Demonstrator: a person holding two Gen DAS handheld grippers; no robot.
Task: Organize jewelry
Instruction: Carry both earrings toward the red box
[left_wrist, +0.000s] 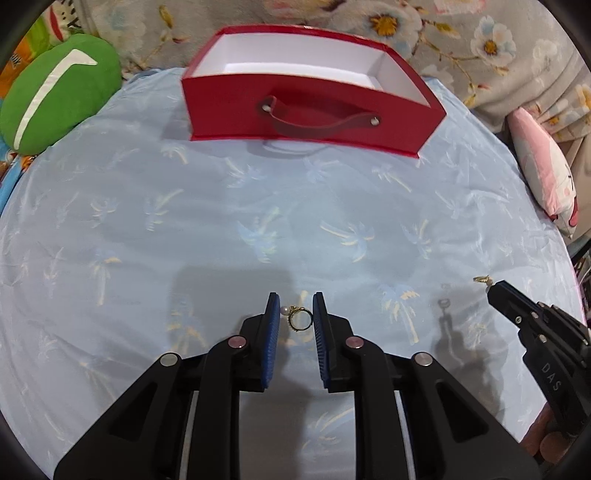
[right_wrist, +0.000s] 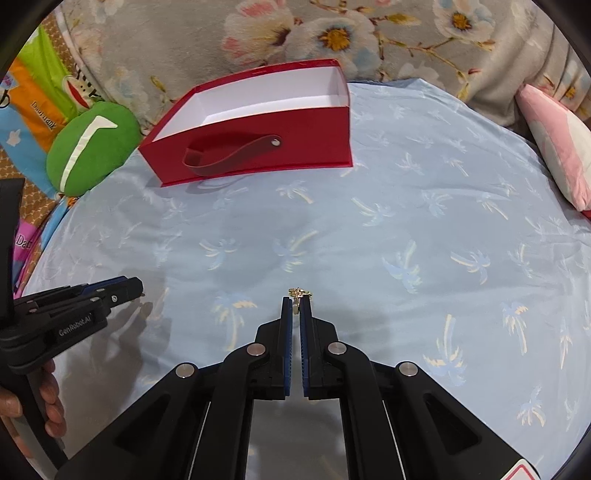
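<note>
Both grippers work the pickup stage over a blue palm-print cloth (left_wrist: 184, 221). The left gripper (left_wrist: 295, 314), jaws apart, straddles a gold pearl ring (left_wrist: 298, 317) near the front edge. The right gripper (right_wrist: 296, 306) is pinched on a small gold piece (right_wrist: 300, 294) (too small to identify). The red box (left_wrist: 295, 110) stands open at the far side; next, seemingly, closing left and carrying both across.

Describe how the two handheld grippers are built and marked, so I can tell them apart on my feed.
Both look alike: black plastic linkage arms with round silver pivot pins and ribbed blue finger pads. The left gripper carries white "GenRobot.AI" lettering on its side; the right gripper shows white "DAS". No cables are visible.
</note>
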